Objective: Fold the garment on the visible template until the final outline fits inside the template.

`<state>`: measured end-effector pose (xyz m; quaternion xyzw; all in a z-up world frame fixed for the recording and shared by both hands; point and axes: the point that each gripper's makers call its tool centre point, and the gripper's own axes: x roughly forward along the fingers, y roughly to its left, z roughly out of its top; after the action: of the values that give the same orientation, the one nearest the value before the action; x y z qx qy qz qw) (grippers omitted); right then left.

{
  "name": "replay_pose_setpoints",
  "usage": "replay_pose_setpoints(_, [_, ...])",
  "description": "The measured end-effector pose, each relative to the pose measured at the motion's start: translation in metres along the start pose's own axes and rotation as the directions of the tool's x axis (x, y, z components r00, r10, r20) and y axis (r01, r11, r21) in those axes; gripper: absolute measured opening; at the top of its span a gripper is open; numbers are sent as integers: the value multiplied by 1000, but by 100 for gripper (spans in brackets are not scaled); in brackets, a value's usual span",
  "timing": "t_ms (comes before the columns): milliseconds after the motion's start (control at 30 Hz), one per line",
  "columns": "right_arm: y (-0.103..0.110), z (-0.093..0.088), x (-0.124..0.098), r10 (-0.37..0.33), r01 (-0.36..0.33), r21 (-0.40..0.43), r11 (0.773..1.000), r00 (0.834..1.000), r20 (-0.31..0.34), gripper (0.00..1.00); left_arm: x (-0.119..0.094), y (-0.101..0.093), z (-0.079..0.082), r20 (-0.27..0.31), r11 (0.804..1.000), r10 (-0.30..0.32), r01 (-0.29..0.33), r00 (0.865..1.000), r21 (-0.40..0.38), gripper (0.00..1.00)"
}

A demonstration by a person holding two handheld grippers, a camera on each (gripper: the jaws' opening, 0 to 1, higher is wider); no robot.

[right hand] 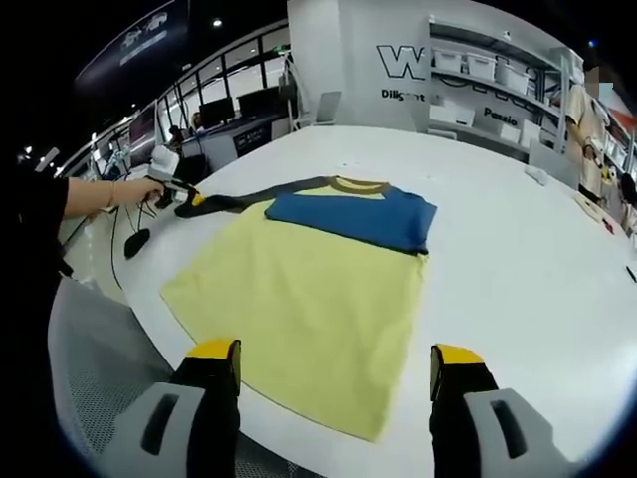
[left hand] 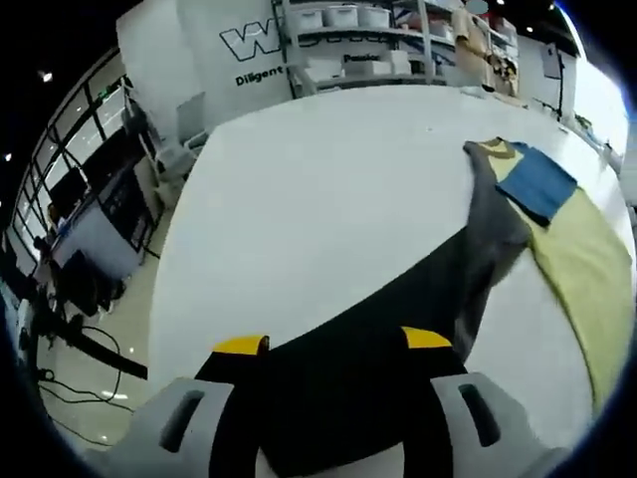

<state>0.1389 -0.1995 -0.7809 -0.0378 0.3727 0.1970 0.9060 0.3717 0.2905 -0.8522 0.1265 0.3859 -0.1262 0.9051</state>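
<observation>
Garment (right hand: 299,299), a yellow shirt with a blue chest panel and dark sleeves, is spread flat on the white desk (right hand: 498,249). No template outline can be made out. One dark sleeve (left hand: 428,289) is drawn out to the left and is clamped by the left hand-held gripper (left hand: 333,349). The right hand-held gripper (right hand: 336,363) is held open and empty at the near hem. The cloth is judged soft, light and limp; hems and sleeve ends are best taken.
</observation>
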Motion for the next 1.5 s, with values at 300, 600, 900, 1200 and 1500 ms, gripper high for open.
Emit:
replay_pose_setpoints(300, [-4,-6,-3,-17,17,16,1000,1000,-5,76,3,-6,-3,-13,997,-67,66,998,-51,48])
replay_pose_setpoints(600, [-5,-5,-4,-20,20,26,999,1000,0,76,3,-8,0,4,998,-40,40,999,-40,13])
replay_pose_setpoints(900, [-5,-6,-5,-22,22,19,1000,1000,-2,75,-5,-1,8,32,998,50,-51,998,22,8])
replay_pose_setpoints(1200, [-4,-6,-6,-21,21,13,1000,1000,-6,73,-29,36,34,145,973,183,-159,972,-166,8])
replay_pose_setpoints(1500, [-2,-2,-5,-12,12,18,1000,1000,4,74,-17,42,10,38,958,207,-195,978,-209,9])
